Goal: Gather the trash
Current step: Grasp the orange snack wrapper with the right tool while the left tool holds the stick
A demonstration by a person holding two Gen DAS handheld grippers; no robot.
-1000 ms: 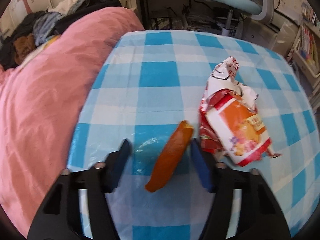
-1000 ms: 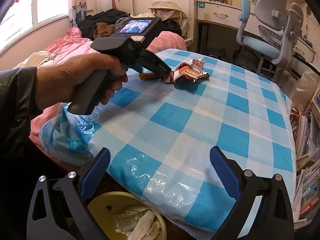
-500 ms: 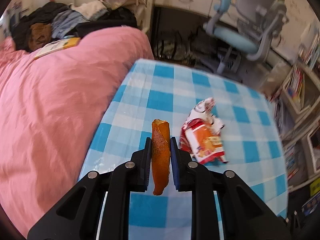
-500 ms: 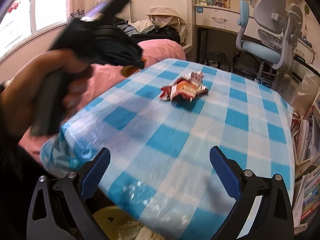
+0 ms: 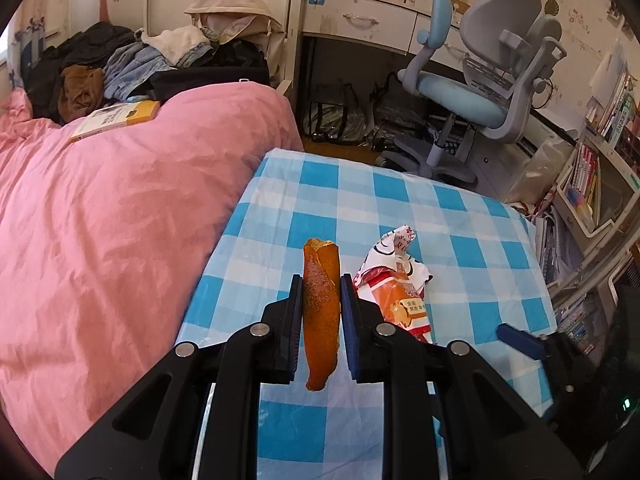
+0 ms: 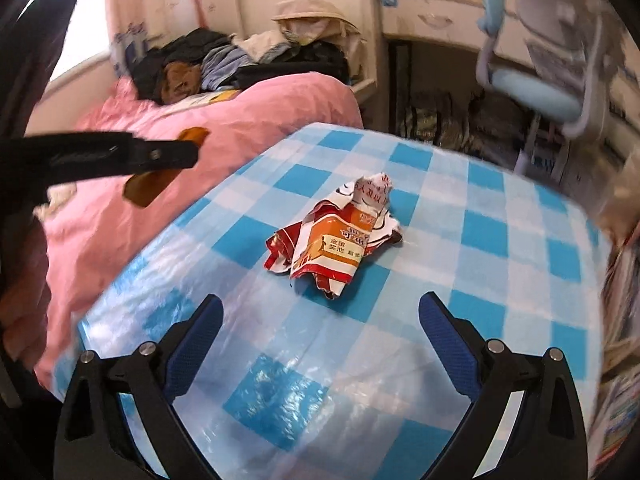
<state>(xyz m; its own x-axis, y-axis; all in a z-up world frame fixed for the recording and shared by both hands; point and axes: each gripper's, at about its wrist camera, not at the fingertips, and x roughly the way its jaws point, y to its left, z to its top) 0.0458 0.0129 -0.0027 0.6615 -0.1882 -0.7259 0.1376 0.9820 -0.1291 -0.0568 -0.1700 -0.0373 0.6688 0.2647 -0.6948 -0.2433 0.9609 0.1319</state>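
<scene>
Orange peel (image 5: pixel 321 312) pinched in left gripper (image 5: pixel 320 300), lifted clear of checked table (image 6: pixel 460 216). Right gripper (image 6: pixel 320 312) wide open, empty, wrapper (image 6: pixel 340 240) at its 12 o'clock. Next: likely grab wrapper, bin both.

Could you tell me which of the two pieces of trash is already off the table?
The orange peel: the left gripper is shut on it in the air. The crumpled wrapper lies on the checked table, ahead of the open right gripper.
</scene>
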